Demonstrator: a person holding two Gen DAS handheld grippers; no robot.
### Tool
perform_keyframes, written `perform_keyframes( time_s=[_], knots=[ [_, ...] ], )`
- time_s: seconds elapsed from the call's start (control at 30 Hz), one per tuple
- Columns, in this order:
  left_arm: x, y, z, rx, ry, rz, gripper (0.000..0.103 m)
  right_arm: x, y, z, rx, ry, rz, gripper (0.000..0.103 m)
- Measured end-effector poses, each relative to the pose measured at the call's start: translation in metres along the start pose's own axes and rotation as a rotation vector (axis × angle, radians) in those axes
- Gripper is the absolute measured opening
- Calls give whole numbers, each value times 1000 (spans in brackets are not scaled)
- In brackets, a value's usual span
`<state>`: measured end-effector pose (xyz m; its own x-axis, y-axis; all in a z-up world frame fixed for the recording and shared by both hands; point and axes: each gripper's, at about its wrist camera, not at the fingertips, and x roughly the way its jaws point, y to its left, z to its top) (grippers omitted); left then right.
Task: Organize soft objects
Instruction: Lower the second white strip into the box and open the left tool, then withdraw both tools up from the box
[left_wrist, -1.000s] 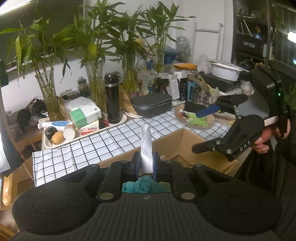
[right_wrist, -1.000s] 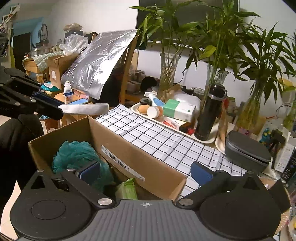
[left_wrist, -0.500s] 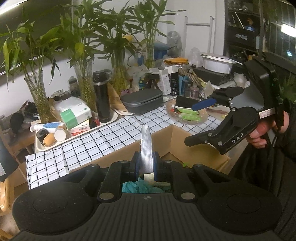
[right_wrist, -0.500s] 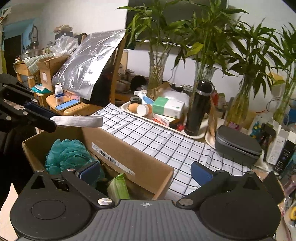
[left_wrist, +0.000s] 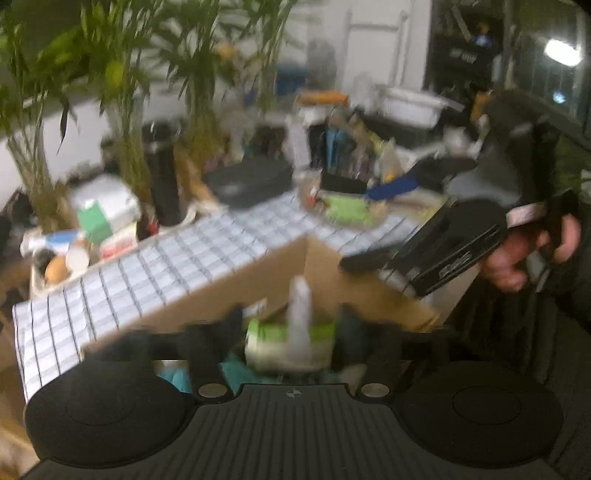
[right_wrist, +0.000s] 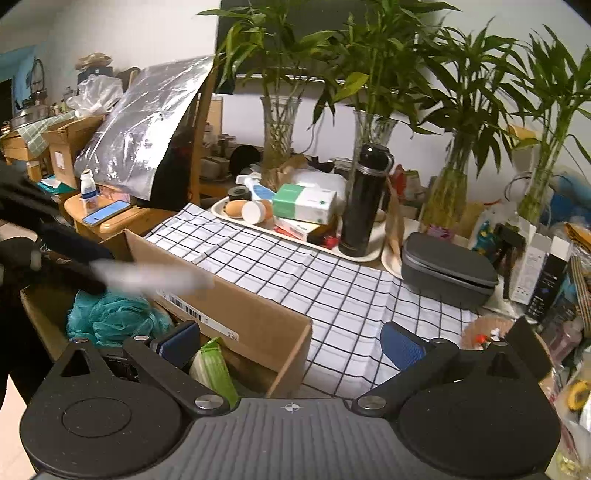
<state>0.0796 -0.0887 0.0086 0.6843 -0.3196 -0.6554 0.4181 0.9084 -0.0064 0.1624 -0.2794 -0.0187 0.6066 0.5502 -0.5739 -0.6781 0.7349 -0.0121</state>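
A brown cardboard box (right_wrist: 258, 325) stands at the front of the checkered table and holds a teal mesh pouf (right_wrist: 110, 317) and a green-and-white soft pack (right_wrist: 212, 365). My left gripper (left_wrist: 291, 325) is over the box with its fingers apart; a grey-white strip (left_wrist: 301, 314) stands loose between them, blurred. The strip also shows in the right wrist view (right_wrist: 151, 275), sticking out from the left gripper. My right gripper (right_wrist: 291, 343) is open and empty over the box's near corner; it also shows in the left wrist view (left_wrist: 436, 236).
A checkered cloth (right_wrist: 314, 273) covers the table. Behind it stand a tray (right_wrist: 303, 240) of small items, a black flask (right_wrist: 364, 199), a grey case (right_wrist: 447, 269) and vases of bamboo (right_wrist: 373, 110). A basket of clutter (left_wrist: 347, 206) sits at the right.
My left gripper has opened from its grip on the grey-white strip and dipped toward the box. The left view has blurred with motion. The right gripper stays open, shifted slightly.
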Motion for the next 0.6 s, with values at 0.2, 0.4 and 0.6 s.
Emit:
perform_keyframes(
  time_s=[0.2,0.4,0.6],
  knots=[
    [-16,10,-21,-56,13,99,75,-6,6,-9,6,25,5,103],
    [-43,28,-36,-179,2,200,79,-20,17,-19,56,40,11,103],
    [-60,33,-51,-264,7,227,95,-30,38,-26,61,63,15,103]
  ],
)
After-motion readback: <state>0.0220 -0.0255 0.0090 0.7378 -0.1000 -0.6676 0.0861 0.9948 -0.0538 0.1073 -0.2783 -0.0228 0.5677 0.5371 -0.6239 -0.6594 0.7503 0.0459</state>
